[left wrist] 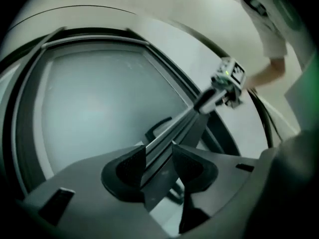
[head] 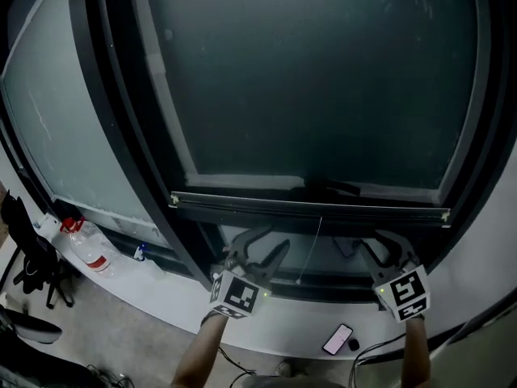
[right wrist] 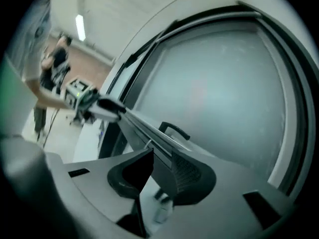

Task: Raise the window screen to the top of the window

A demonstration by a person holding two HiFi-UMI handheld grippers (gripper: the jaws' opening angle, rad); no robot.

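Note:
The window screen's dark bottom bar (head: pixel 307 208) runs level across the window, with a small black handle (head: pixel 329 188) at its middle and a thin cord (head: pixel 313 245) hanging from it. My left gripper (head: pixel 258 251) is just under the bar's left part and my right gripper (head: pixel 386 249) is under its right part, both with jaws spread. In the left gripper view the bar (left wrist: pixel 167 136) passes between the pads with a gap on its right side. In the right gripper view the bar (right wrist: pixel 142 128) lies beside the right pad with a gap on the left.
A clear plastic bottle with a red cap (head: pixel 85 245) lies on the white sill (head: pixel 161 297) at the left. A phone (head: pixel 338 339) rests on the sill below my right arm. A black stand (head: pixel 28 257) is at the far left. A person (right wrist: pixel 55 63) stands far back.

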